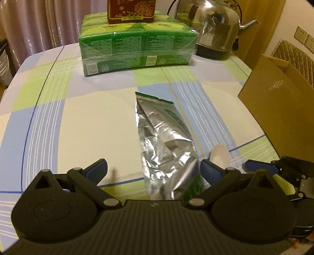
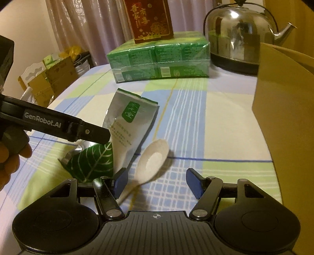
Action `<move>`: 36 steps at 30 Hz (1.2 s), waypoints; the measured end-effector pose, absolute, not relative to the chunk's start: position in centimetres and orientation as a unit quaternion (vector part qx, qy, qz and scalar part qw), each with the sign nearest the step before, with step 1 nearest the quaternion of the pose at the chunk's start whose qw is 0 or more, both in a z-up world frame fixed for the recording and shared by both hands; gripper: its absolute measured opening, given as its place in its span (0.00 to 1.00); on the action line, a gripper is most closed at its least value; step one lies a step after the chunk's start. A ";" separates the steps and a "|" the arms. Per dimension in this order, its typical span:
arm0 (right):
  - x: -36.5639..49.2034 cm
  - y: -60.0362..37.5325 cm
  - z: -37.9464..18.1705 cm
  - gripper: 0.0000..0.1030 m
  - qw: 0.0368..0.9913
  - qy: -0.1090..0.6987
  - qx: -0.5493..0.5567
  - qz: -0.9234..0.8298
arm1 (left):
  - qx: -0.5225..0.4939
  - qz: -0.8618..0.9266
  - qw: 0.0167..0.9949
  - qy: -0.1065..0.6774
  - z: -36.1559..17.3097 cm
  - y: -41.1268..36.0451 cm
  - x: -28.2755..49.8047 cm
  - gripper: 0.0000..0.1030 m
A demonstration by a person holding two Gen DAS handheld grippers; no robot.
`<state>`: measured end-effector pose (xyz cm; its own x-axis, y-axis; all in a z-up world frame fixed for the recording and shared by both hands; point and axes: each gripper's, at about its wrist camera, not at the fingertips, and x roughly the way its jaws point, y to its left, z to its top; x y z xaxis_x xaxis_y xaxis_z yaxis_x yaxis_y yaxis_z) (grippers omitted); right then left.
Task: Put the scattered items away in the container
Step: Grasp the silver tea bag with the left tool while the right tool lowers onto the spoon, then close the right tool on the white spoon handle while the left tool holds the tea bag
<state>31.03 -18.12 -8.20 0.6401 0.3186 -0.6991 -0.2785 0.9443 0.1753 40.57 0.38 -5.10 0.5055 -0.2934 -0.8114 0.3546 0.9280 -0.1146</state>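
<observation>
- Left wrist view: left gripper (image 1: 153, 168) spread wide, nothing clamped, straddling near end of crinkled silver foil pouch with green print (image 1: 162, 141) lying flat on checked green-blue-cream tablecloth (image 1: 88, 117).
- Pouch nearer right finger than left; best shifted slightly right to centre before closing.
- Foil slippery and soft; better clamped on the fuller bottom part, not the thin edge.
- Brown cardboard box (image 1: 274, 98), likely the container, standing well apart at right edge of table.
- Green shrink-wrapped tissue pack (image 1: 135, 45), red carton (image 1: 130, 9) on top of it, steel kettle (image 1: 214, 29) at far side, out of the way.
- Right wrist view: right gripper (image 2: 156, 182) released, empty, low over cloth.
- White plastic spoon (image 2: 149, 164) lying just beside pouch, handle running close by left finger (image 2: 120, 181), bowl ahead of the gap.
- Needs shift left so handle sits between fingers; pinch low and gently, since thin handle may skid.
- Left gripper over pouch close by; collision risk, so one at a time.
</observation>
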 end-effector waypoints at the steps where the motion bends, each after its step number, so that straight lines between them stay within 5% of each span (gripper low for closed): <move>1: 31.3 -17.8 -8.3 0.62 0.905 0.390 0.024 0.165 | 0.031 -0.189 0.867 0.461 -5.1 0.5 40.7 0.96; 6: 32.1 -16.5 -8.8 0.53 0.910 0.385 0.005 0.155 | 0.031 -0.193 0.867 0.459 -5.0 0.9 40.7 0.96; 9: 32.3 -16.1 -9.0 0.39 0.912 0.380 -0.013 0.152 | 0.027 -0.193 0.867 0.458 -5.0 1.0 40.8 0.96; 11: 32.3 -16.2 -9.0 0.17 0.912 0.379 -0.025 0.154 | 0.027 -0.194 0.868 0.456 -5.0 0.9 40.8 0.96; 16: 32.0 -17.9 -8.7 0.01 0.909 0.387 -0.016 0.156 | 0.035 -0.202 0.867 0.455 -5.1 0.1 41.0 0.96; 27: 30.5 -20.9 -8.3 0.01 0.909 0.391 0.012 0.140 | 0.050 -0.201 0.853 0.478 -6.5 -2.7 42.9 0.93; 31: 30.1 -21.0 -8.3 0.01 0.909 0.391 0.016 0.142 | 0.050 -0.197 0.843 0.499 -7.1 -3.1 43.7 0.70; 36: 29.6 -20.9 -8.1 0.01 0.906 0.396 0.020 0.148 | 0.061 -0.202 0.835 0.508 -6.9 -3.4 43.7 0.58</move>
<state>29.56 -20.95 -8.12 0.6431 0.2838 -0.7112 -0.2528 0.9554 0.1527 43.73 -3.43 -6.92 0.4027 -0.2752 -0.8730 0.3982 0.9114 -0.1037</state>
